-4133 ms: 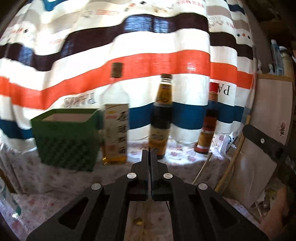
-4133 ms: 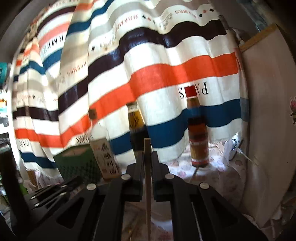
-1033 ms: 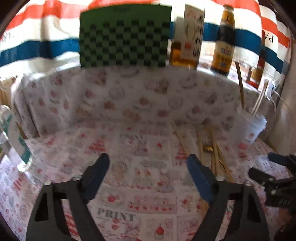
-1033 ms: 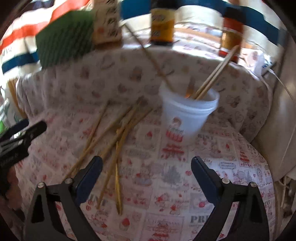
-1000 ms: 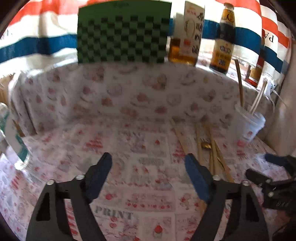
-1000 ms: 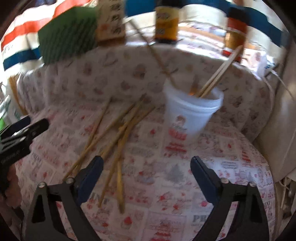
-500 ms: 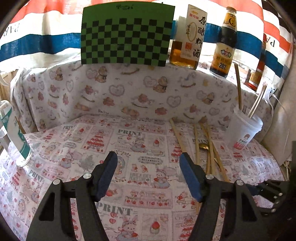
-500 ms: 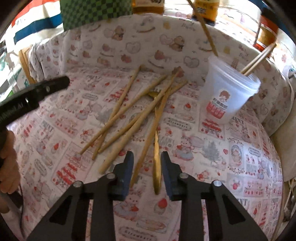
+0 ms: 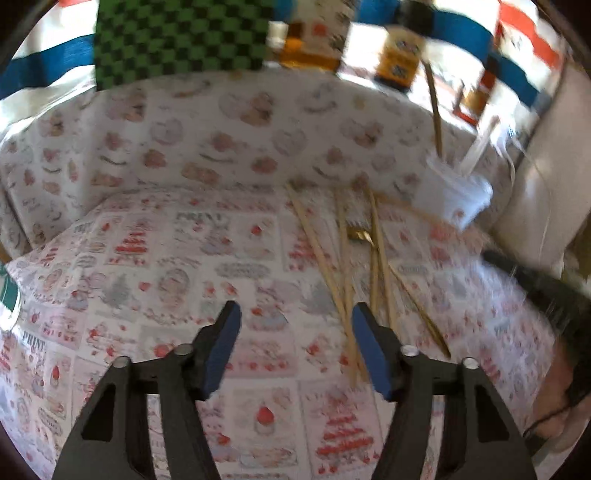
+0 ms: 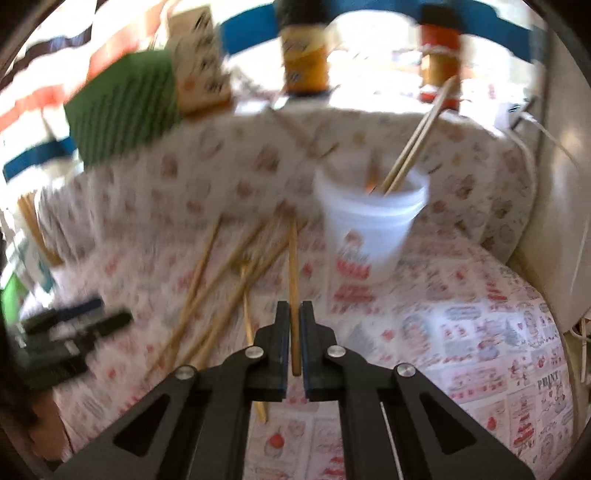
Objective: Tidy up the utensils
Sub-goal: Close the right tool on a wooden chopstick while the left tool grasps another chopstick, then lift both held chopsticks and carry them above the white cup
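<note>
- Left wrist view, setting: a worktop (image 9: 155, 258) under a soft printed cloth of red-and-pink cartoon motifs; behind it a striped curtain (image 9: 458, 33), a green checkered box (image 9: 181, 40) and blurred sauce bottles (image 9: 400, 55); the cloth rises in a fold at the back.
- Left wrist view, task's things: loose chopsticks (image 9: 343, 258), thin straight pale-wood rods, lie crossed on the cloth ahead and to the right of the left hand-held gripper (image 9: 295, 347); a gold metal utensil (image 9: 360, 234) lies among them; a white plastic cup (image 9: 450, 199) beyond holds upright sticks.
- Left wrist view, gripper: blue-padded jaws about half spread and closing, nothing between them; one stick passes just beside the right-hand pad.
- Right wrist view, setting: same cloth and cup (image 10: 369, 229), translucent, round, tapered, with a red print; two sticks lean on its rim; the pile lies left of it.
- Right wrist view, gripper: the right hand-held gripper (image 10: 293, 325) is clamped narrow on a single chopstick (image 10: 293, 273), held near its lower end, the free length pointing toward the cup.
- Handling, judged: the stick is light, stiff and smooth, apt to pivot or slip in a pinch so near one end; a hold nearer the middle would steady it; the cup looks light and easily tipped.
</note>
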`<control>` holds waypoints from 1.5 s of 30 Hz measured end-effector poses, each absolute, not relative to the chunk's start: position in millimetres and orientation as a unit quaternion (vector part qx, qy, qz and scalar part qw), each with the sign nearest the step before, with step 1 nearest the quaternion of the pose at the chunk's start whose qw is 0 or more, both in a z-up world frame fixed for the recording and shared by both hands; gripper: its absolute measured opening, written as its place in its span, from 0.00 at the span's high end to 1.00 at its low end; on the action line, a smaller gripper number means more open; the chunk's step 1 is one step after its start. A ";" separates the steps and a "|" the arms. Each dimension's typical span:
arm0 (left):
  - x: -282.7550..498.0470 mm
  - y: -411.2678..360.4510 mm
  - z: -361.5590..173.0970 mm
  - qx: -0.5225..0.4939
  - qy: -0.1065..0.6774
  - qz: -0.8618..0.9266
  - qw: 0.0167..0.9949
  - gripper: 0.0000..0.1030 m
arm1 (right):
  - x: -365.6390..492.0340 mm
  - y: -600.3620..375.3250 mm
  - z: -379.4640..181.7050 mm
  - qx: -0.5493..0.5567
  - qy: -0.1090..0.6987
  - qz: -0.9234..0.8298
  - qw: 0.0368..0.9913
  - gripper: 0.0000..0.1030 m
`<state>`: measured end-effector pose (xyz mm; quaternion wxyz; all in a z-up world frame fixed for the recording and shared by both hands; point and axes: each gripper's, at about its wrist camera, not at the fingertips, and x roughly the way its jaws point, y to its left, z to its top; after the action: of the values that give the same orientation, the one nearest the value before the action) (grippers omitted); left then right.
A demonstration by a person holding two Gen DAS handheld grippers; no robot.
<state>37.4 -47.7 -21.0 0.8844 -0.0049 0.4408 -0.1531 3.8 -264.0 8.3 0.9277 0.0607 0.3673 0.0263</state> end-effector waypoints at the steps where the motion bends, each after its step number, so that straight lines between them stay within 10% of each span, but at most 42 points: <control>1: 38.2 -51.7 -25.6 0.003 0.459 -0.158 0.874 0.46 | 4.6 -265.4 10.1 0.060 0.357 0.023 0.932 0.95; 8: 39.8 -54.0 -43.1 -0.007 0.512 -0.168 0.842 0.72 | 0.2 -269.3 22.6 0.040 0.319 0.001 0.947 0.95; 23: 14.2 -90.4 -38.4 0.084 0.467 -0.182 0.861 0.74 | 1.7 -265.3 12.1 0.046 0.321 0.002 0.946 0.95; 27: 17.4 -89.3 -44.7 0.073 0.475 -0.192 0.856 0.96 | 1.1 -263.8 12.3 0.043 0.319 0.001 0.947 0.95; 45: -7.7 -34.6 28.8 -0.087 0.308 -0.168 0.932 0.96 | -26.5 -256.3 35.1 0.048 0.242 0.063 0.967 0.95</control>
<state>-7.7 -34.6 28.8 0.9323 -0.0871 0.3083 -0.1680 -26.5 -256.3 35.1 0.9670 0.0484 0.2419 0.0630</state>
